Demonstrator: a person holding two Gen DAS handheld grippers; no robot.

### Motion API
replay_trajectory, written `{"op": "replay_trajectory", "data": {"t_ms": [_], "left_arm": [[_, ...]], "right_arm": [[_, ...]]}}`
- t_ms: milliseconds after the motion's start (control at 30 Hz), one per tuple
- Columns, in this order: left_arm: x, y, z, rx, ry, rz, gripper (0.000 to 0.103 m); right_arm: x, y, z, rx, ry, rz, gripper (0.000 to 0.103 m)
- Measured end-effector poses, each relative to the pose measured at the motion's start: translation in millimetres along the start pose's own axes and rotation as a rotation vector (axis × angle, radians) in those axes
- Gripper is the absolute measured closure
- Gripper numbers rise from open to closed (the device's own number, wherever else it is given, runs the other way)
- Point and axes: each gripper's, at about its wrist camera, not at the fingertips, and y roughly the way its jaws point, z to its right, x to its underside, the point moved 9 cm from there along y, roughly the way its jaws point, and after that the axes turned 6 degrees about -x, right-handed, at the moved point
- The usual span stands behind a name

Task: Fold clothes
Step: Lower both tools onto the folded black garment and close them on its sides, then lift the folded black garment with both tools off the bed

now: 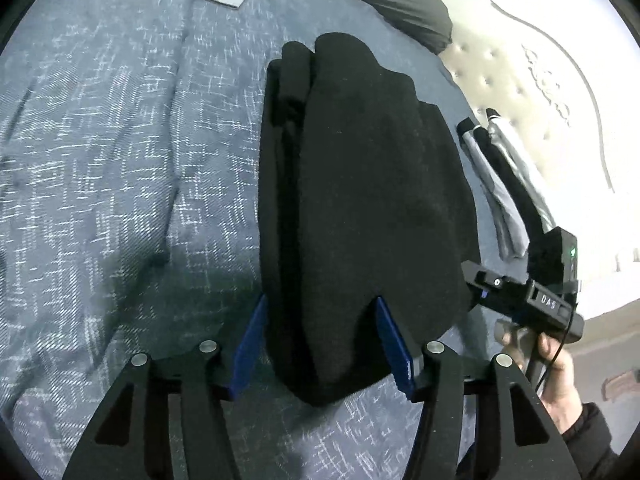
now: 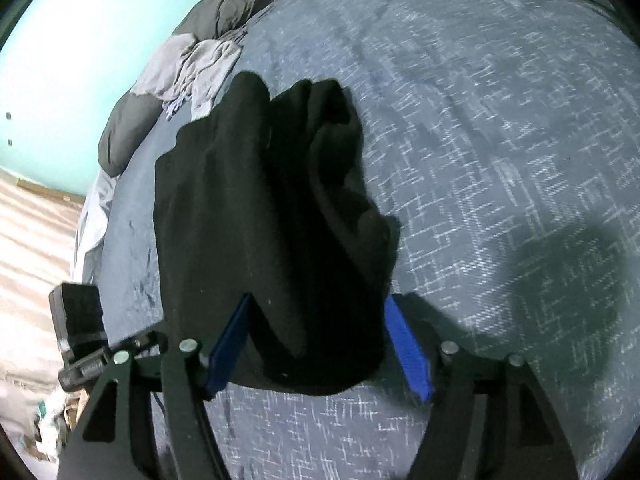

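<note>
Blue-grey bedding with a white crosshatch weave [image 1: 120, 168] is covering the bed, and a teal wall is showing behind it in the right wrist view. Lying on this cover, folded into a thick oblong bundle, is the black fleece garment [image 1: 360, 208], its near edge sitting between both tools. A crumpled grey cloth [image 2: 192, 72] is resting well beyond it by the dark pillow [image 2: 240, 4], and a grey-and-black garment [image 1: 496, 184] is lying just beside the bundle.

Judging by its nap and rounded layers, the fleece is soft, light and floppy; it is likely sagging wherever unsupported, so the near corners through all layers are the sensible places to grip.

The left claw [image 1: 324, 348] is standing spread, blue pads either side of the near edge without pressing on it. The right claw [image 2: 320, 352] is likewise spread around the other near corner, not pinching. Both are pointing steeply down toward the bed, side by side. A hand [image 1: 560, 368] is gripping the right tool's handle.
</note>
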Motion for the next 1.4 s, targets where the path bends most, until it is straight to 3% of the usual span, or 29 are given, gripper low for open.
{"op": "replay_trajectory", "data": {"t_ms": [233, 533, 733, 900, 1000, 1200, 1333, 1400], "left_arm": [[-4.7, 13.0, 0.9, 0.047, -0.025, 0.006, 0.036], [-12.1, 23.8, 5.6, 0.051, -0.015, 0.024, 0.035], [-14.5, 24.2, 13.5, 0.045, -0.010, 0.038, 0.044], [-14.5, 27.5, 12.5, 0.060, -0.029, 0.043, 0.041], [-13.3, 30.6, 10.7, 0.060, -0.037, 0.046, 0.036], [-15.2, 36.1, 12.5, 0.063, -0.035, 0.043, 0.036], [-15.3, 33.3, 16.1, 0.052, -0.029, 0.054, 0.046], [-15.8, 31.8, 19.3, 0.044, -0.019, 0.062, 0.046]], "right_arm": [[-6.2, 13.8, -4.2, -0.074, -0.010, -0.012, 0.030], [-13.1, 30.9, -13.3, -0.061, -0.071, -0.049, 0.029], [-14.5, 32.6, -19.1, -0.038, -0.133, -0.069, 0.051], [-16.7, 34.9, -23.8, -0.029, -0.152, -0.093, 0.054], [-18.6, 38.2, -19.0, -0.049, -0.124, -0.103, 0.049], [-20.2, 42.8, -16.6, -0.060, -0.124, -0.101, 0.047], [-19.0, 42.5, -22.6, -0.059, -0.172, -0.103, 0.061], [-20.1, 41.1, -25.4, -0.060, -0.189, -0.110, 0.062]]}}
